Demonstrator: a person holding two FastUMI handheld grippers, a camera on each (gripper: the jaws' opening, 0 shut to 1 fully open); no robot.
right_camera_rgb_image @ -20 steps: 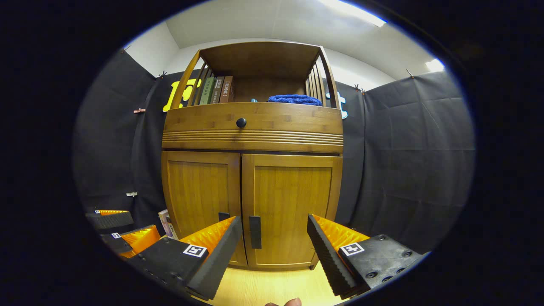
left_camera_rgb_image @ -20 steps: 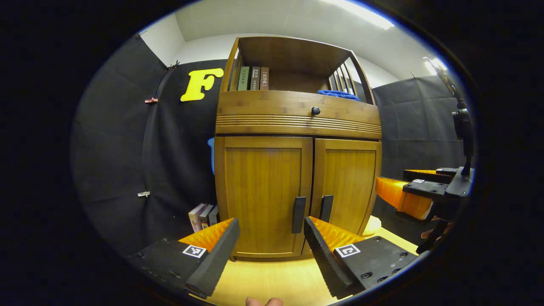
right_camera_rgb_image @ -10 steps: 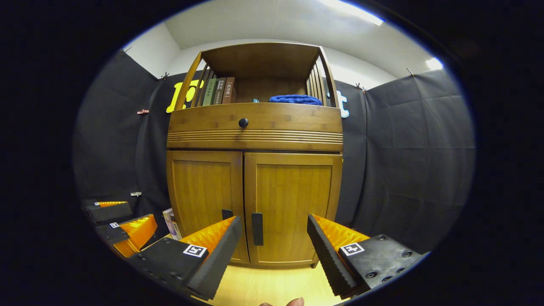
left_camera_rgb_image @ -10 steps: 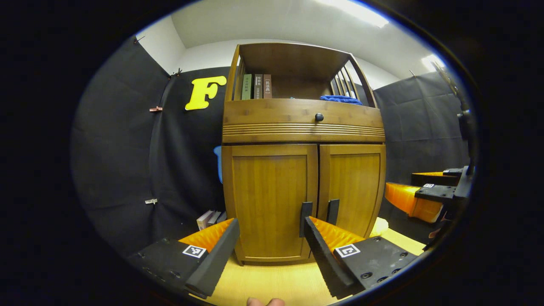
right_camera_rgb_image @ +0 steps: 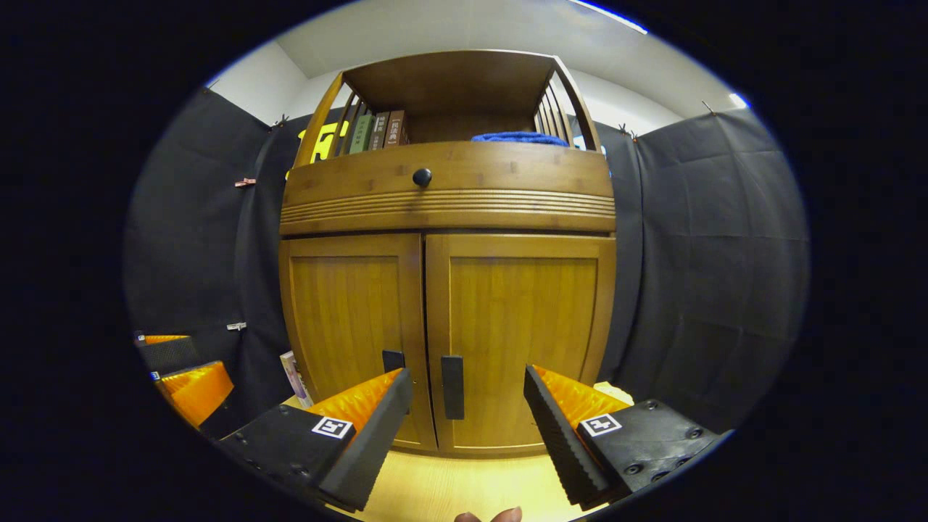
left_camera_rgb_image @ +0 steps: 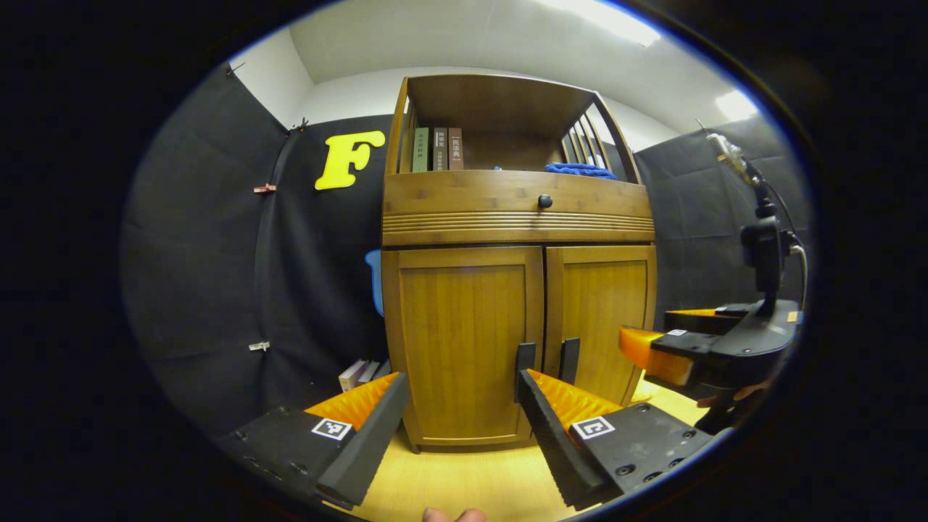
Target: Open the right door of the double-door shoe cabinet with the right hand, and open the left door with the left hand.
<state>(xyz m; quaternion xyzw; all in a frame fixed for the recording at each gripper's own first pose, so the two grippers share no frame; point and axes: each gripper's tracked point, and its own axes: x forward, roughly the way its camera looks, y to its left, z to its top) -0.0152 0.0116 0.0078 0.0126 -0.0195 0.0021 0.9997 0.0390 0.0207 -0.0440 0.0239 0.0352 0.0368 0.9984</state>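
Right gripper view: right gripper (right_camera_rgb_image: 467,428), jaws spread, faces the right door handle (right_camera_rgb_image: 452,386), both doors shut. Approach step; next, close on it. Left gripper (left_camera_rgb_image: 460,428) spread too.

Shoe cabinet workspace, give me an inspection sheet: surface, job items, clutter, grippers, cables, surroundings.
Surface: pale wood floor before the shoe cabinet.
Job's things: right door and left door both closed; right handle and left handle untouched.
Clutter: books and blue cloth on top shelf; more books beside the cabinet.
Grippers: left gripper open; right gripper open, aimed at the right handle.
Cables: one near the right gripper's mast.
Surroundings: black cloth wall.
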